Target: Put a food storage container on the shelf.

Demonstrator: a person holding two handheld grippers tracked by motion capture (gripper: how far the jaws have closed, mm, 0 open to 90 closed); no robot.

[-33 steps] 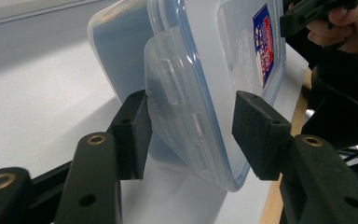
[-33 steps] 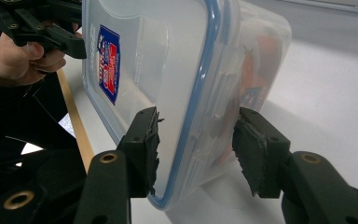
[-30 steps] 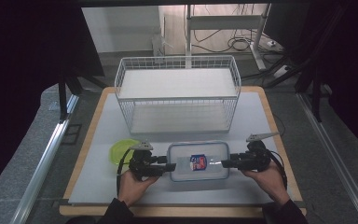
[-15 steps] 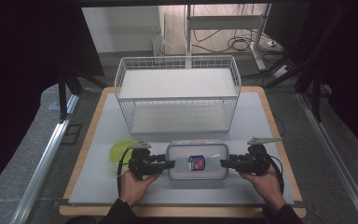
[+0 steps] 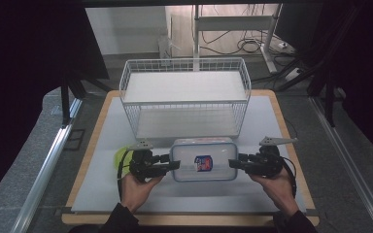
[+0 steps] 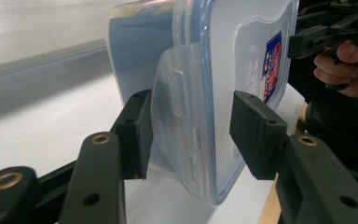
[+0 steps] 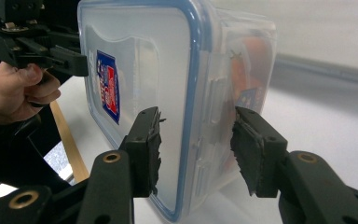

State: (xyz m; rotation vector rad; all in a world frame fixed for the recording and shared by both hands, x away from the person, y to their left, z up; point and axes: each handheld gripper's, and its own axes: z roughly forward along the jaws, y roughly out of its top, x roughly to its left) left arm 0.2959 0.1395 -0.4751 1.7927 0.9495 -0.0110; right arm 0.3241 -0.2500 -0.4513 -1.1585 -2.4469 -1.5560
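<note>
A clear plastic container (image 5: 204, 148) with a blue-rimmed lid and a red and blue label lies crosswise on the white mat, just in front of the wire basket. My left gripper (image 5: 175, 164) is shut on its left end, one pad on the lid and the other at the latch flap (image 6: 175, 93). The left gripper view shows that grip close up (image 6: 189, 135). At the container's right end my right gripper (image 5: 233, 164) is shut on it too, its pads (image 7: 193, 149) astride the lid rim and the side wall. Something orange shows inside the container (image 7: 247, 60).
A white wire basket (image 5: 184, 64) with a white floor stands behind the container. A lime-green flat thing (image 5: 120, 156) lies just behind the left gripper. The white mat (image 5: 175, 196) rests on a wooden board with its edge (image 5: 291, 145) close to the right hand.
The container and both grippers on its ends sit a little higher in the high view than one second ago, closer to the basket.
</note>
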